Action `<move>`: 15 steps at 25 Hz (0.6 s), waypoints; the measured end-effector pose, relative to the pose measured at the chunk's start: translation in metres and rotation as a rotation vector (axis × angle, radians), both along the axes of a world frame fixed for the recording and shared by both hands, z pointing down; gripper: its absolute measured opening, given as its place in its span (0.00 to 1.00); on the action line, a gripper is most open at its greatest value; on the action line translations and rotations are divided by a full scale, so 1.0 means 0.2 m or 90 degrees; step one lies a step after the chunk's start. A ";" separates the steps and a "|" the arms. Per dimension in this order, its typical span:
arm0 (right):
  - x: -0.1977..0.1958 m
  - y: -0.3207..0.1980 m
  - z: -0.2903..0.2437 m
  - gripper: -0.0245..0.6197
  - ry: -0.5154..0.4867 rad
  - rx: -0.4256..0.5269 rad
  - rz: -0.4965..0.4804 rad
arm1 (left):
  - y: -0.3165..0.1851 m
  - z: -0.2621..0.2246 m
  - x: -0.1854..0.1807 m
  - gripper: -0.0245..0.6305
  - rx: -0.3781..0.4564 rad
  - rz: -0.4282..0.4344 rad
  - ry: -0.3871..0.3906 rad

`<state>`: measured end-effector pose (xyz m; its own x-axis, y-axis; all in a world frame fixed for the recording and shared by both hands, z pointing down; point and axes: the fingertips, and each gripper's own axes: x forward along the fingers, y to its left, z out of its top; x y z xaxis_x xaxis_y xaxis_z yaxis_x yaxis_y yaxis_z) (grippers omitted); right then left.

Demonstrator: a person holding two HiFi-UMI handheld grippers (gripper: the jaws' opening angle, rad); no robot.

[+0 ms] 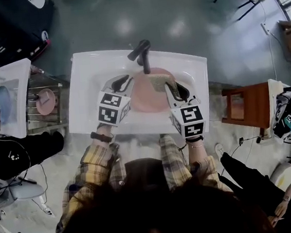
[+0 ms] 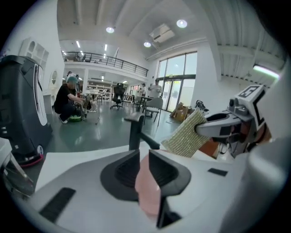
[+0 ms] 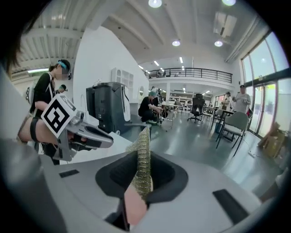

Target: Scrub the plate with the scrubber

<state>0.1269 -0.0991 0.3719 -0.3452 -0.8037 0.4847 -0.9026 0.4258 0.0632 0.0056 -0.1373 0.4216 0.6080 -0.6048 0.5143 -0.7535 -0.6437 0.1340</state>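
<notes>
Pink plate (image 1: 146,95) hangs over the white sink (image 1: 88,88), its near-left rim pinched in the left claw (image 2: 144,159). The right claw (image 3: 143,161) is clamped on the gold mesh scrubber (image 1: 157,82), which sits over the plate's far right part; whether they touch I cannot tell. The scrubbing likely goes best with the scrubber laid flat, small circles worked inward, and a firm left grip so the plate cannot twist.
</notes>
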 end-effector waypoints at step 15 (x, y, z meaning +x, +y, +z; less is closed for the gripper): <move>-0.11 -0.02 -0.84 0.17 -0.173 0.192 -0.095 | 0.06 -0.89 0.11 0.07 0.204 0.009 0.150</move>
